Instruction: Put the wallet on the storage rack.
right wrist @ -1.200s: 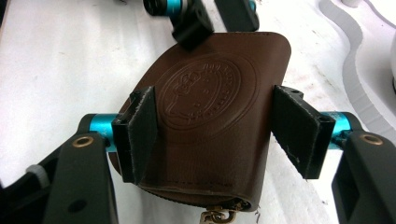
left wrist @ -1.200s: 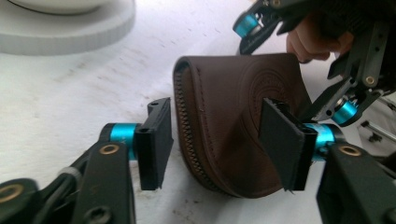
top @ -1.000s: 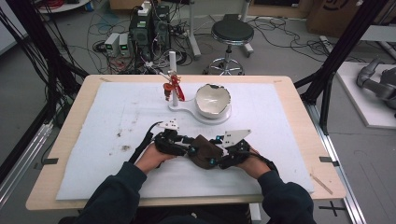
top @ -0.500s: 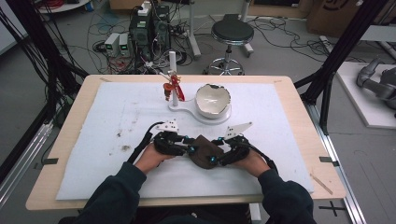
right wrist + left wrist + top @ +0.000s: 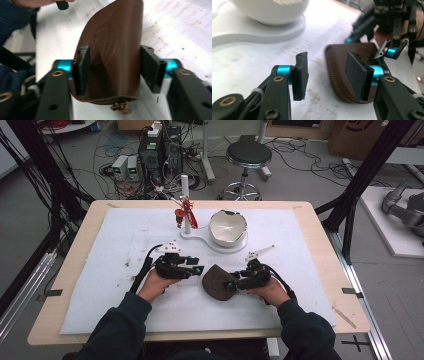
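Observation:
A brown leather pouch (image 5: 215,282) sits in the near middle of the white mat (image 5: 125,245). My right gripper (image 5: 231,283) is shut on its right end. In the right gripper view the pouch (image 5: 112,37) stands on edge between the two pads of the right gripper (image 5: 115,65), with a small brass clasp (image 5: 120,107) below. My left gripper (image 5: 198,269) is open just left of the pouch, apart from it. In the left gripper view the left gripper (image 5: 328,72) holds nothing, and the pouch (image 5: 337,62) lies behind its right jaw.
A white bowl (image 5: 227,227) rests on a white stand (image 5: 200,241) at the back middle, beside a white post (image 5: 185,195) carrying a red item (image 5: 184,210). The bowl (image 5: 269,10) also shows in the left gripper view. A stool (image 5: 248,155) and cables lie beyond the table.
My left gripper has let go of the pouch and drawn back to the left, now open. The right gripper keeps the pouch, which now stands more on edge.

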Demonstrator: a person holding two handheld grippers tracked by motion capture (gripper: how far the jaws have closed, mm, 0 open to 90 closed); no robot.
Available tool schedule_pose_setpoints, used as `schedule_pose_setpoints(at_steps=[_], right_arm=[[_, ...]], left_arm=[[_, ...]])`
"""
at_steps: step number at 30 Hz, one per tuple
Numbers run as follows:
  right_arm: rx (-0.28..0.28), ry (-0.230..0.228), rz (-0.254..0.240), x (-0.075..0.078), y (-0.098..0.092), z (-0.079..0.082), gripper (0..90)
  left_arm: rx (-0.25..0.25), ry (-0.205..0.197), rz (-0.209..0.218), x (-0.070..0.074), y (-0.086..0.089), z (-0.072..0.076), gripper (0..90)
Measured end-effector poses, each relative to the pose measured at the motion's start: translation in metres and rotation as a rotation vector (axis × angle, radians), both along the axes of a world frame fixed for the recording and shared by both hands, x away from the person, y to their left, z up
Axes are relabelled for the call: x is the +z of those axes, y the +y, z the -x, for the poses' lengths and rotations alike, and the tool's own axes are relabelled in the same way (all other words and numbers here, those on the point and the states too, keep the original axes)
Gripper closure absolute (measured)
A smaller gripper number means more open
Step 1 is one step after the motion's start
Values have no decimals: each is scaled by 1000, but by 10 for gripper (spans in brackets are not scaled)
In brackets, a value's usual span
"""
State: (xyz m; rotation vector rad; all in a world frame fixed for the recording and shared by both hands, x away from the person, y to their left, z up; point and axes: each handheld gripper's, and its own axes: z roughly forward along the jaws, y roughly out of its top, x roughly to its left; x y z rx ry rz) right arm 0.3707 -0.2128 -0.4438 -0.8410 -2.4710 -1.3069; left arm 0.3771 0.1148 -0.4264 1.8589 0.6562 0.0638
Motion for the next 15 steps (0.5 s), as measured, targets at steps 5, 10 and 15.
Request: schedule_pose_setpoints(at_steps=[5,10,15], right_arm=[[1,40,-108,4,-9,0,611],[-32,-15,-138,12,-16,0,648],[-93,-120,-126,21,-26,2,656]], left_arm=[[73,-21,45,9,20,-2,504],[141,-81,39,16,40,-1,492],[243,-148,9,21,60,0,381]])
